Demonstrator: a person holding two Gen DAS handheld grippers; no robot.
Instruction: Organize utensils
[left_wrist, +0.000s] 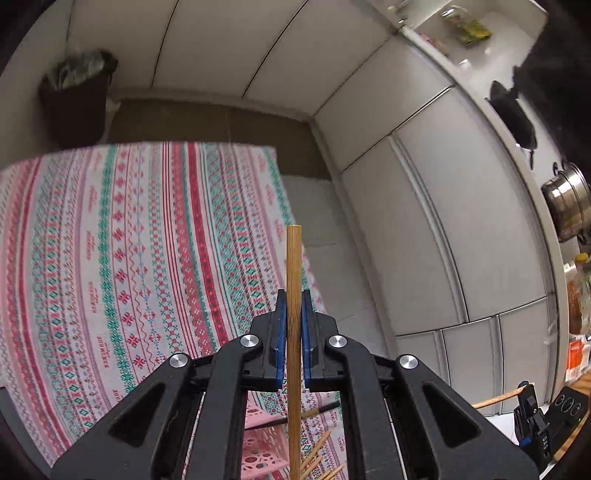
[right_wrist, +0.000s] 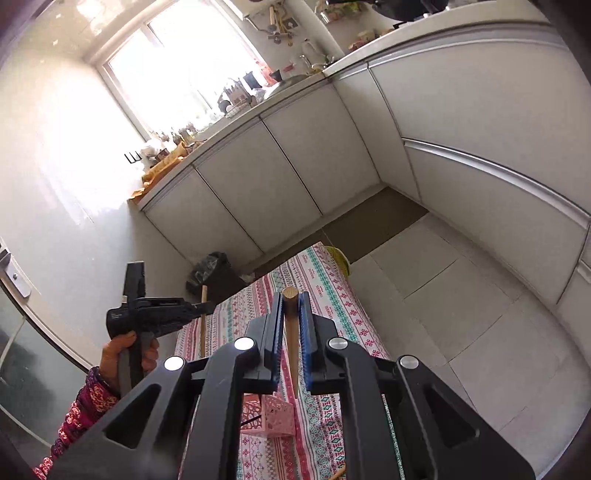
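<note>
Left gripper (left_wrist: 294, 314) is filling the bottom of its own view, blue pads clenching a bamboo chopstick (left_wrist: 294, 332) mid-shaft, stick standing upright between the jaws. Right gripper (right_wrist: 291, 321) is doing the same in the right wrist view, pinching a second chopstick (right_wrist: 290, 328) near its thick end, thin tip hanging down toward the table.

Patterned tablecloth (left_wrist: 129, 258) is covering the table under both tools. White kitchen cabinets (right_wrist: 295, 155) are running behind it; a dark bin (left_wrist: 77, 99) is sitting on the floor at the far corner.

Pink lattice basket (right_wrist: 275, 419) is standing on the cloth just below the right gripper's stick. Loose chopsticks (left_wrist: 317, 458) are lying beside it near the frame bottom.

Judgement: both sticks are being carried toward the basket.

Risks:
- Smooth round shafts are pinched at one narrow band; either stick may be pivoting or sliding when tilted.
- Light basket may be tipping if a tip is catching its rim or lattice.
- Two tools converging on one small opening may be knocking each other.
</note>
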